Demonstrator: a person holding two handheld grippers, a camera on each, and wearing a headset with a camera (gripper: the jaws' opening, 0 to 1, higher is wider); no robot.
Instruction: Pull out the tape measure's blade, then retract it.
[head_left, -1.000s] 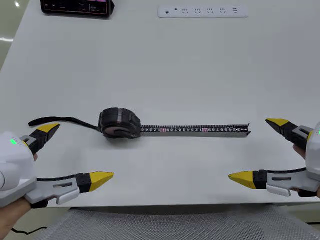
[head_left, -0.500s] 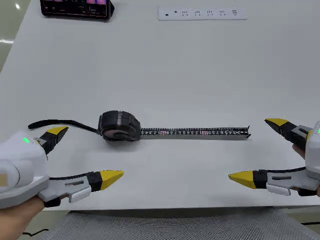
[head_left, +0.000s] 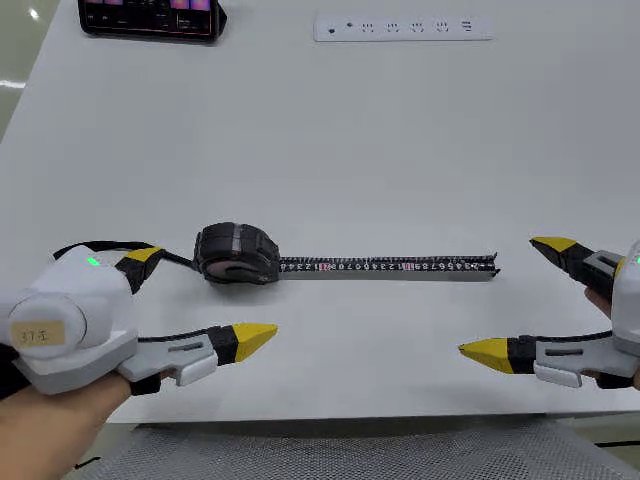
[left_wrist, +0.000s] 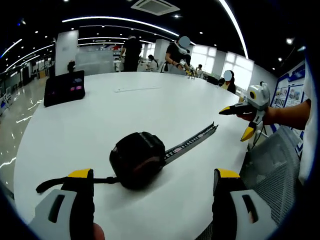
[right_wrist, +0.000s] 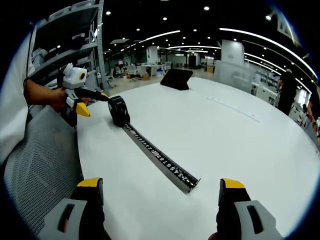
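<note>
A black tape measure case (head_left: 237, 254) lies on the white table (head_left: 330, 140), its wrist strap (head_left: 90, 246) trailing left. Its blade (head_left: 388, 266) is pulled out to the right, flat on the table, ending in a hook (head_left: 494, 264). My left gripper (head_left: 200, 292) stands open just left of and in front of the case (left_wrist: 137, 159), nothing between its yellow-tipped fingers. My right gripper (head_left: 522, 297) is open beyond the blade's hook end (right_wrist: 192, 183), apart from it. The left gripper (right_wrist: 82, 102) appears beside the case (right_wrist: 119, 110) in the right gripper view.
A white power strip (head_left: 402, 26) lies at the table's far edge, and a dark tablet-like device (head_left: 150, 16) at the far left. A mesh chair seat (head_left: 330, 450) is below the table's near edge. People stand in the background of the left gripper view.
My left gripper has moved right and forward, closer to the tape measure case. The right gripper, the case and the blade have stayed put.
</note>
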